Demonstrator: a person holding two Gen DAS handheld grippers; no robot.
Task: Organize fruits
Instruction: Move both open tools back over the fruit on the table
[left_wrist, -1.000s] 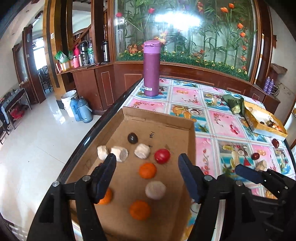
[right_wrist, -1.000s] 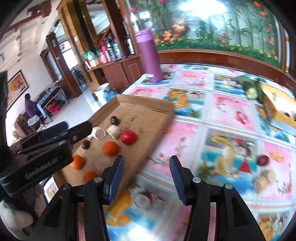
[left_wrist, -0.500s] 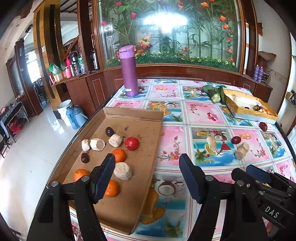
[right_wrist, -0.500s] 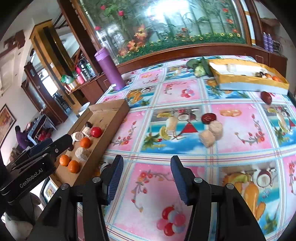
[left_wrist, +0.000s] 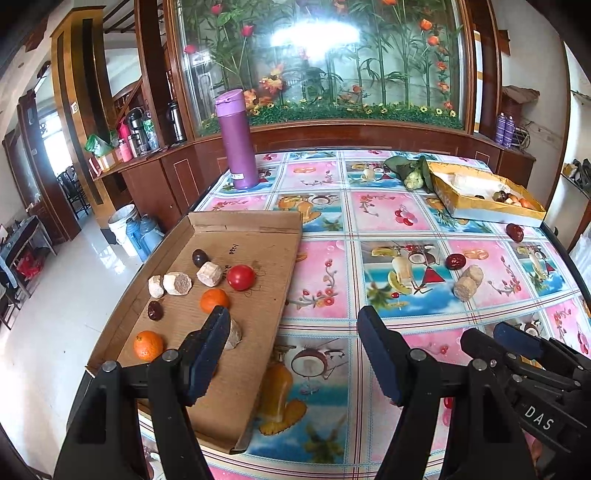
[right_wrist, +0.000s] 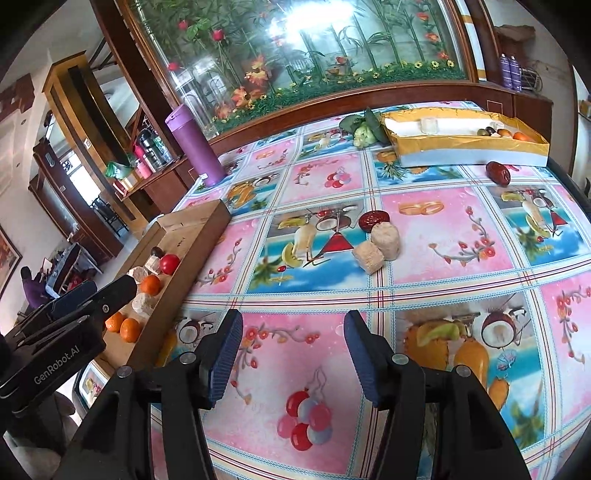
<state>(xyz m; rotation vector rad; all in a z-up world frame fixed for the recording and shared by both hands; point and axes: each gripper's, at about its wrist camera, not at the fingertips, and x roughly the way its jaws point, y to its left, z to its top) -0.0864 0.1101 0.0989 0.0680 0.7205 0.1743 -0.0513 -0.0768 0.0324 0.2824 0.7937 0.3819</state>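
A flat cardboard tray (left_wrist: 273, 266) lies at the table's left edge and holds a red tomato (left_wrist: 241, 277), oranges (left_wrist: 214, 300), dark dates and pale sugarcane chunks (left_wrist: 177, 283). Two pale chunks (right_wrist: 376, 245) and a red date (right_wrist: 372, 220) lie loose on the tablecloth mid-table. Another date (right_wrist: 498, 172) lies near a yellow box (right_wrist: 469, 146) holding more fruits. My left gripper (left_wrist: 291, 354) is open and empty over the tray's near right edge. My right gripper (right_wrist: 291, 354) is open and empty over the tablecloth, well short of the loose chunks.
A purple flask (left_wrist: 238, 139) stands at the far left of the table. Green leafy produce (left_wrist: 412, 173) lies beside the yellow box. The table's left edge drops to a tiled floor with jugs (left_wrist: 142, 234). A glass flower display stands behind the table.
Both grippers pulled back and swung right, away from the tray. The left view now takes in the whole table; the right gripper faces the loose chunks and date. Both stayed open.
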